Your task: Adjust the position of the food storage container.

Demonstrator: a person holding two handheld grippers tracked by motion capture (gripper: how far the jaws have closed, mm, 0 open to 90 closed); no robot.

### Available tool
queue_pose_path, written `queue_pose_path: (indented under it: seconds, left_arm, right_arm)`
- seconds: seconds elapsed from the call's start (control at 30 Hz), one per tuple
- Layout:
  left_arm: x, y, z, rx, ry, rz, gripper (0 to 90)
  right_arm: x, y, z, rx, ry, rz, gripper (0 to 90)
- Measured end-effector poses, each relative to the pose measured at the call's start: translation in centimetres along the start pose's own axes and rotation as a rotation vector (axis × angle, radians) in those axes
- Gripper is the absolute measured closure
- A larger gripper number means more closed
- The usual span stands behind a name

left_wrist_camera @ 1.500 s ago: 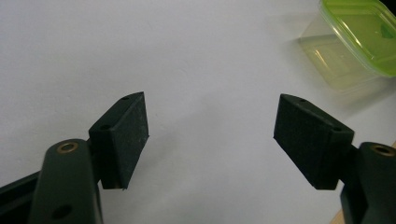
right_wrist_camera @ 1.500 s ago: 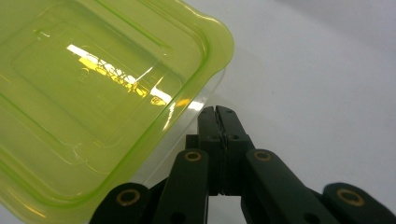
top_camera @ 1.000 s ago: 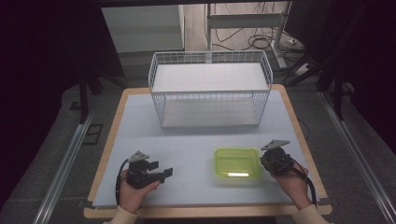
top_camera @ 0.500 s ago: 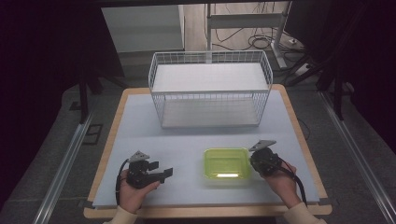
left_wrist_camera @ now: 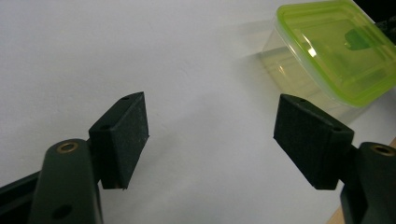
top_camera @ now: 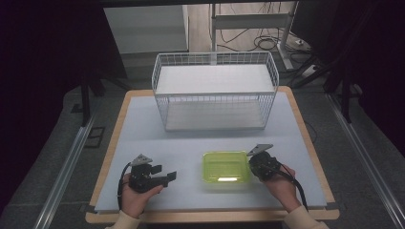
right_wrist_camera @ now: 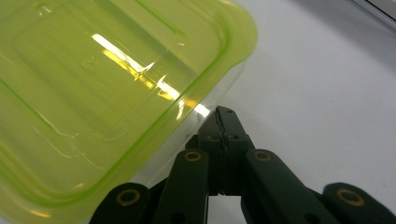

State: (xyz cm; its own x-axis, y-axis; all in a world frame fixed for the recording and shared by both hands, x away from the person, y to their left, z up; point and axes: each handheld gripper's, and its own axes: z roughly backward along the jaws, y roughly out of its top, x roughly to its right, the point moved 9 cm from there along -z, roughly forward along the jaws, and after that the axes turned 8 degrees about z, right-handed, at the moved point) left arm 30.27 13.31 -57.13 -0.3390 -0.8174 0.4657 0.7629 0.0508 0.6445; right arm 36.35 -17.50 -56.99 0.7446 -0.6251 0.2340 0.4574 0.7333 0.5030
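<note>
High view first: I count one green-lidded container [top_camera: 225, 167] lying flat on the white table [top_camera: 143, 129] near my edge, between my two grippers, and one white wire basket [top_camera: 214, 90] standing well apart at the far side. My left gripper [top_camera: 168, 176] rests to the container's left with its jaws spread wide and nothing in them; my right gripper [top_camera: 255, 164] sits at the container's right edge. Left gripper view next: both pads stand far apart over bare table, and the container [left_wrist_camera: 334, 51] lies off ahead, clear thin walls under a snap-on lid, seemingly empty, so I judge it light, fairly stiff but smooth and prone to skidding. Right gripper view last: my right gripper [right_wrist_camera: 223, 122] has its jaws pressed together with nothing between them, the tip against the clear wall just under the lid's rim [right_wrist_camera: 205, 79]. I would grip it across the lid's overhanging rim, or pinch a side wall from above
</note>
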Motion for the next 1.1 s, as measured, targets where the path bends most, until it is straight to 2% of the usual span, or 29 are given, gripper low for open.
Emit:
queue_pose_path:
  seconds: [0.23,0.37,0.6,0.87,1.1]
  left_arm:
    - [0.1,0.0,0.0,0.002,0.0,0.0,25.9]
    - [0.1,0.0,0.0,0.0,-0.001,0.0,25.9]
    - [0.1,0.0,0.0,0.0,0.0,0.0,25.8]
    - [0.0,0.0,0.0,0.001,0.0,0.0,25.8]
    - [0.0,0.0,0.0,0.0,-0.001,0.0,25.9]
  right_arm:
    - [0.2,0.1,0.6,0.019,0.009,-0.017,89.6]
    - [0.2,0.1,0.9,0.018,0.001,-0.01,89.6]
    - [-1.1,0.9,0.8,0.011,0.002,0.037,89.6]
    - [-2.0,1.4,0.3,0.007,0.014,0.05,89.6]
    - [-2.1,1.7,0.1,0.007,0.018,0.061,89.6]
